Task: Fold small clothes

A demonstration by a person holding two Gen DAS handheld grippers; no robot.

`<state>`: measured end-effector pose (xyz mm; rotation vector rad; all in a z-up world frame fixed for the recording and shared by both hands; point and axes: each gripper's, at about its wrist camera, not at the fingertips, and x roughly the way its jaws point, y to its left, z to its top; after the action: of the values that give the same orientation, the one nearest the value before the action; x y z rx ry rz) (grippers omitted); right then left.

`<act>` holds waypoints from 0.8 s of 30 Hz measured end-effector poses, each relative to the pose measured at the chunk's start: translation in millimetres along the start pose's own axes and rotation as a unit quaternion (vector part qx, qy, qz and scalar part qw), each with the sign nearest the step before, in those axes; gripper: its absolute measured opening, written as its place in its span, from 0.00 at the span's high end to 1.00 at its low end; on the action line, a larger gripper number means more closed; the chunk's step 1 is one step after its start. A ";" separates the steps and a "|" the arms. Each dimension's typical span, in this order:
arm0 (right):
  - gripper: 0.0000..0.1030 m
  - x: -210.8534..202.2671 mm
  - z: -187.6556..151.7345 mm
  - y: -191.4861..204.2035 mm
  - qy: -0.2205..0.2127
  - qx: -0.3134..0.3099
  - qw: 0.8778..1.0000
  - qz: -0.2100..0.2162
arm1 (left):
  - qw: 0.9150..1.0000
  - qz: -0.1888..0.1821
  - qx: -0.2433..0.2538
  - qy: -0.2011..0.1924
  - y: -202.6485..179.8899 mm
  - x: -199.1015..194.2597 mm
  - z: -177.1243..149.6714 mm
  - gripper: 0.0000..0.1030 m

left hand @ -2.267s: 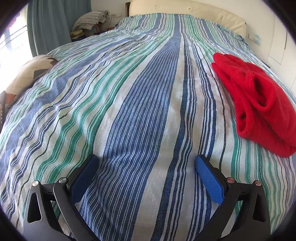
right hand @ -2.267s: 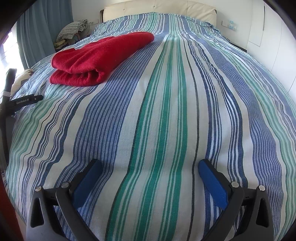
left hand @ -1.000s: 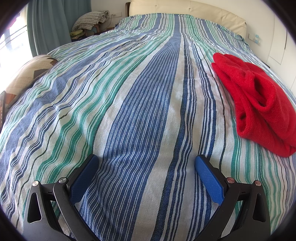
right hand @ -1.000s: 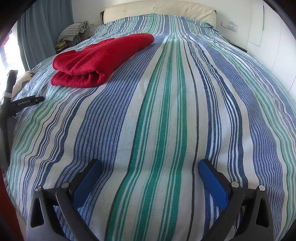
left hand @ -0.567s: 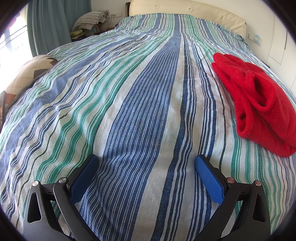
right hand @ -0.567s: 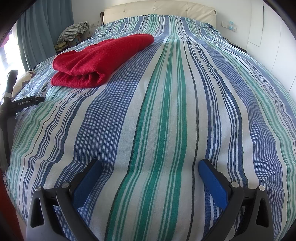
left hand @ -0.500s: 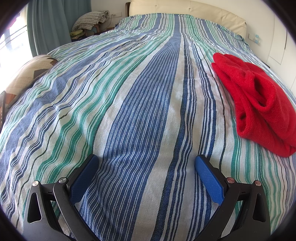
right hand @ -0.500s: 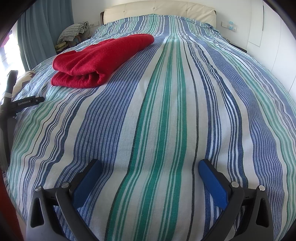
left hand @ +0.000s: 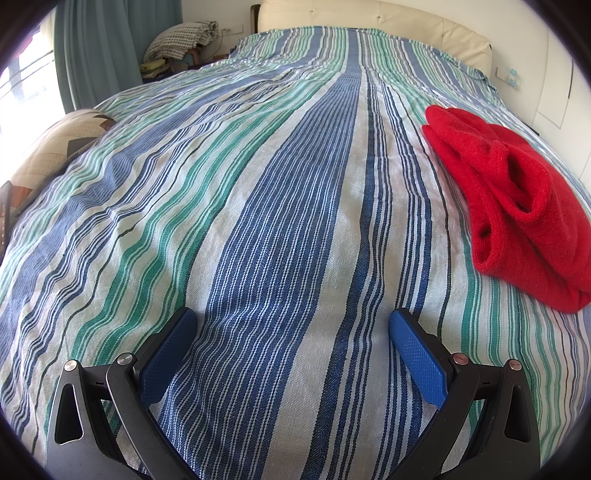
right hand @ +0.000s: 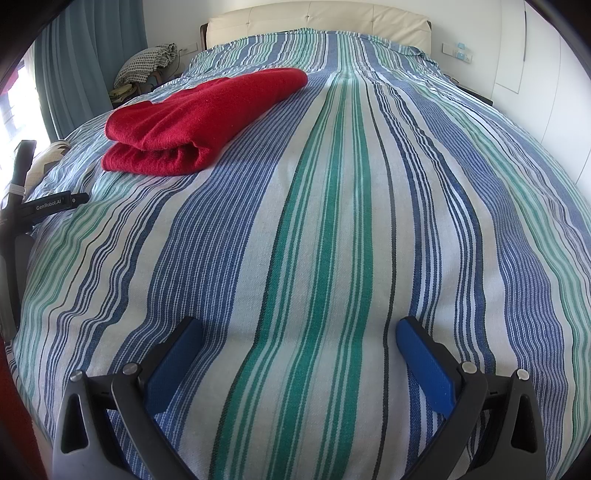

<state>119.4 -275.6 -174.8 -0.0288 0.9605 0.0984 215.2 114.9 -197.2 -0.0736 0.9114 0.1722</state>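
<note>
Left gripper [left hand: 293, 321]: jaws spread wide, nothing between them; blue pads [left hand: 417, 354] low over the bedspread, aimed along a broad blue stripe towards the headboard.
Right gripper [right hand: 299, 332]: jaws also wide apart and empty; it sits low over the bedspread, pointing up a green stripe.
Garment [left hand: 517, 199]: red, fuzzy knit, folded into a thick bundle of stacked layers, lying on the bedspread. In the left view it is ahead and to the right of the gripper, well apart from it, with its folded end facing the camera and a rolled opening showing. In the right view the garment [right hand: 199, 118] is ahead and to the left, again well apart from the gripper, with its long side running towards the headboard.
Bedspread [right hand: 332, 221]: white with blue and green stripes running lengthwise, mostly smooth, with slight wrinkles on its left part in the left view.
Headboard [right hand: 317, 18]: cream, padded, at the far end of the bed.
Curtain [left hand: 110, 44]: teal, far left by a bright window.
Cushion [left hand: 55, 147]: beige with a dark pattern, at the bed's left edge.
Pile [left hand: 184, 37]: checked cloth heaped on furniture by the bed's far left corner.
Black device [right hand: 48, 205]: at the left edge of the right view, marked "GenRobot.AI"; what it belongs to cannot be told.
</note>
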 end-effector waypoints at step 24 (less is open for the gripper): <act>0.00 -0.6 -1.2 0.8 -0.003 0.000 1.000 0.000 | 1.000 0.000 0.000 0.000 -0.1 0.0 0.0 0.00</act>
<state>118.0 -274.9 -175.0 -0.0290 0.9547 0.0976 215.2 114.8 -197.2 -0.0736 0.9113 0.1724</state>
